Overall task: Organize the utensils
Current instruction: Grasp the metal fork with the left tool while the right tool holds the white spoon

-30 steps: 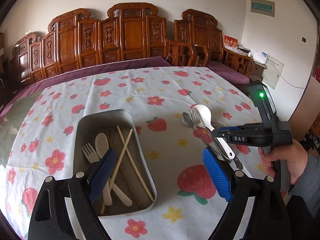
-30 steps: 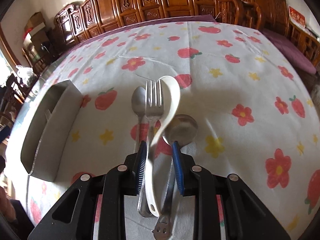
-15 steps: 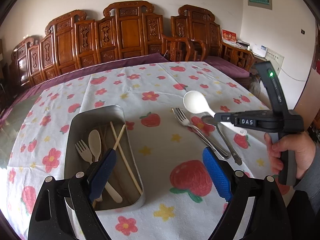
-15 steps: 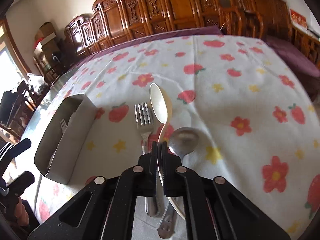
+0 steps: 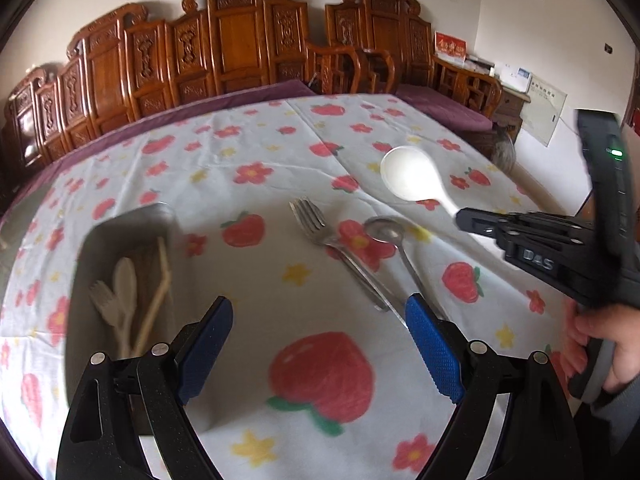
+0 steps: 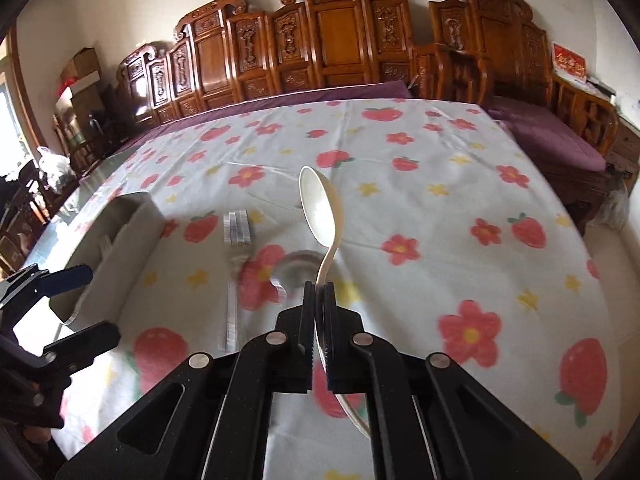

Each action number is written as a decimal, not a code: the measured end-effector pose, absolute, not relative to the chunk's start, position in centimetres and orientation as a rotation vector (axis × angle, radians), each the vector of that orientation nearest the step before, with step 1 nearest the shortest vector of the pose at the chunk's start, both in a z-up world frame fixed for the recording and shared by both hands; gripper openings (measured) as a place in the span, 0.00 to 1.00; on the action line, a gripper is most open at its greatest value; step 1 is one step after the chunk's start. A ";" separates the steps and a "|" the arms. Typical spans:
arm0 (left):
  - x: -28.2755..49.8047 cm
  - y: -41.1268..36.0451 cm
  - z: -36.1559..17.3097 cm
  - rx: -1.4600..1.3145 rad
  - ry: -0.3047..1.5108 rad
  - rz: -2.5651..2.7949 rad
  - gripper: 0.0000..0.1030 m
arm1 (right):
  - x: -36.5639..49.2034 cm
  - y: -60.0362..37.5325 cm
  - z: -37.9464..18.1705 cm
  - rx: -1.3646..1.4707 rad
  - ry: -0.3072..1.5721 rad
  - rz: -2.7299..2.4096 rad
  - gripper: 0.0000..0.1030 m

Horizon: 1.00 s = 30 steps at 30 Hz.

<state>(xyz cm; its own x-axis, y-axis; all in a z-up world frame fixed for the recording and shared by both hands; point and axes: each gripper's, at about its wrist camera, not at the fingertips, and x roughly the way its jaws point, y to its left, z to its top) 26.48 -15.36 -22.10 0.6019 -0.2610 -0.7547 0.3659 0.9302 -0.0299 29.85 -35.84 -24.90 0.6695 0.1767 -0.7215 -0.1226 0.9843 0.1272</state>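
My right gripper (image 6: 319, 292) is shut on the handle of a white spoon (image 6: 320, 210) and holds it in the air above the table; the spoon's bowl (image 5: 410, 178) also shows in the left wrist view. A metal fork (image 5: 320, 232) and a metal spoon (image 5: 386, 234) lie on the tablecloth below it. A metal tray (image 5: 96, 236) at the left holds a pale fork (image 5: 105, 306), a pale spoon (image 5: 125, 280) and chopsticks (image 5: 158, 292). My left gripper (image 5: 318, 346) is open and empty, low over the cloth right of the tray.
The table carries a white cloth (image 6: 440, 168) printed with strawberries and flowers. Carved wooden chairs (image 6: 332, 40) line its far side, with a purple-cushioned bench (image 6: 552, 140) at the right. The person's hand (image 5: 600, 344) holds the right gripper's handle.
My right gripper closed on the white spoon and lifted it off the fork and metal spoon, up and to the right. My left gripper stayed open and shifted slightly right of the tray.
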 end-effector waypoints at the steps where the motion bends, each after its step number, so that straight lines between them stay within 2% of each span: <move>1: 26.9 -15.9 -22.5 0.130 0.865 -0.365 0.82 | 29.8 -36.6 -25.0 0.076 0.820 0.160 0.05; 4: 28.4 -17.4 -23.7 0.131 0.898 -0.358 0.79 | 29.8 -38.4 -25.4 0.125 0.826 0.152 0.05; 12: 32.2 -20.3 -26.4 0.133 0.991 -0.329 0.57 | 29.8 -40.0 -25.2 0.186 0.807 0.175 0.05; 19: 34.0 -21.6 -27.9 0.188 1.018 -0.267 0.52 | 29.8 -39.6 -24.8 0.193 0.796 0.203 0.05; 25: 34.4 -21.2 -28.1 0.151 1.035 -0.283 0.32 | 29.9 -39.6 -24.9 0.197 0.798 0.209 0.05; 27: 34.4 -21.1 -28.1 0.137 1.041 -0.303 0.19 | 29.9 -39.4 -24.9 0.193 0.799 0.210 0.05; 30: 34.4 -20.7 -28.0 0.117 1.045 -0.310 0.16 | 29.9 -39.1 -25.1 0.186 0.804 0.213 0.05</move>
<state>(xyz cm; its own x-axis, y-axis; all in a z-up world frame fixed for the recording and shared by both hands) 34.42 -20.73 -27.95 0.4631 -0.1965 -0.8642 0.3070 0.9503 -0.0516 29.86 -39.11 -25.07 0.6746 0.2581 -0.6916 -0.1175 0.9625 0.2446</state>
